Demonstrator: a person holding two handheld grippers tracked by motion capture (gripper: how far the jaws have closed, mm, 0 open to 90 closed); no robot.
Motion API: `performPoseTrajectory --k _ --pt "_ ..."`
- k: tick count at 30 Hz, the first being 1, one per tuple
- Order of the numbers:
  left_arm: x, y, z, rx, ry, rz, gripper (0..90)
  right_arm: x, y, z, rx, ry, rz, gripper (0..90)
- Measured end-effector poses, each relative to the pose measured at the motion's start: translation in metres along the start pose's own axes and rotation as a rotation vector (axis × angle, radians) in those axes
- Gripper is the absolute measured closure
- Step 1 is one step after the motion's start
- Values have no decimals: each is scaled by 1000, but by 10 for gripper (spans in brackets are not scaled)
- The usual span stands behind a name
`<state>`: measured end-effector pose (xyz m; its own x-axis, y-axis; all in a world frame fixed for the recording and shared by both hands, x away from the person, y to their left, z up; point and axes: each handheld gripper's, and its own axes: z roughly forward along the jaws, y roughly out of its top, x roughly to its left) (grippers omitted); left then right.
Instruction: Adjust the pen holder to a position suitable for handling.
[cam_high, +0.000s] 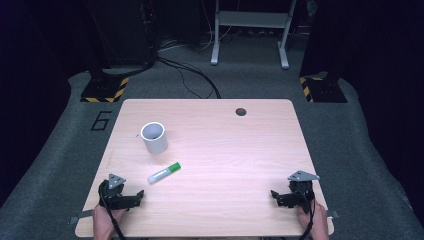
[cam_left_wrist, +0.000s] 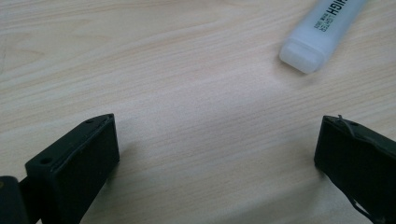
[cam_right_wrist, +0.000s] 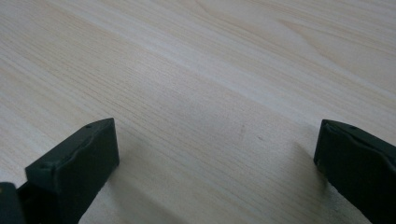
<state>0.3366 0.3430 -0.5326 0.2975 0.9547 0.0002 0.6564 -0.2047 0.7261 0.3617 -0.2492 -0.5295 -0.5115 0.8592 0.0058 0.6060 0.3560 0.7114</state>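
Observation:
A white highlighter with a green cap (cam_high: 164, 172) lies flat on the light wooden table (cam_high: 225, 150), left of centre. Its white end (cam_left_wrist: 317, 35) shows at the upper right of the left gripper view. Behind it stands an upright white cup (cam_high: 153, 137). My left gripper (cam_high: 137, 196) rests at the near left of the table, open, with only bare wood between its jaws (cam_left_wrist: 217, 140). My right gripper (cam_high: 276, 196) rests at the near right, also open over bare wood (cam_right_wrist: 217, 140). Both point inward toward the table's middle.
A dark round grommet hole (cam_high: 241, 111) sits near the table's far edge. Beyond the table lie grey carpet, loose cables (cam_high: 192, 75), a white frame's legs (cam_high: 250, 30) and two yellow-and-black striped stand bases (cam_high: 105, 90).

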Motion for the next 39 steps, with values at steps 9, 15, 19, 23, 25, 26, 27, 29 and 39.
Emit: performPoseTrajectory --k 9,15,19,23,25,26,27,29,39 --pt "-4 0 -1 -24 -1 -1 0 0 0 0 -1 -3 -1 0" --pt "-4 6 -11 -51 -9 -5 1 0 0 0 0 -3 1 0" --pt "-3 13 -17 -48 -31 -15 1 0 0 0 -1 -2 -2 0" --pt "-5 22 -20 -67 -57 -30 1 0 0 0 -1 -2 -1 0" --pt "-5 29 -21 -50 -66 -23 1 0 0 0 -1 -2 -2 0" --pt "-6 35 -21 -57 -67 -18 0 0 0 0 -1 -2 -2 0" --pt "-6 35 -21 -57 -67 -18 0 0 0 0 0 -2 1 0" --pt "-7 45 -19 -73 -74 -18 0 0 0 0 -1 -2 -2 0" --pt "-1 77 -3 -70 -106 -26 0 0 0 0 -1 -2 -2 0"
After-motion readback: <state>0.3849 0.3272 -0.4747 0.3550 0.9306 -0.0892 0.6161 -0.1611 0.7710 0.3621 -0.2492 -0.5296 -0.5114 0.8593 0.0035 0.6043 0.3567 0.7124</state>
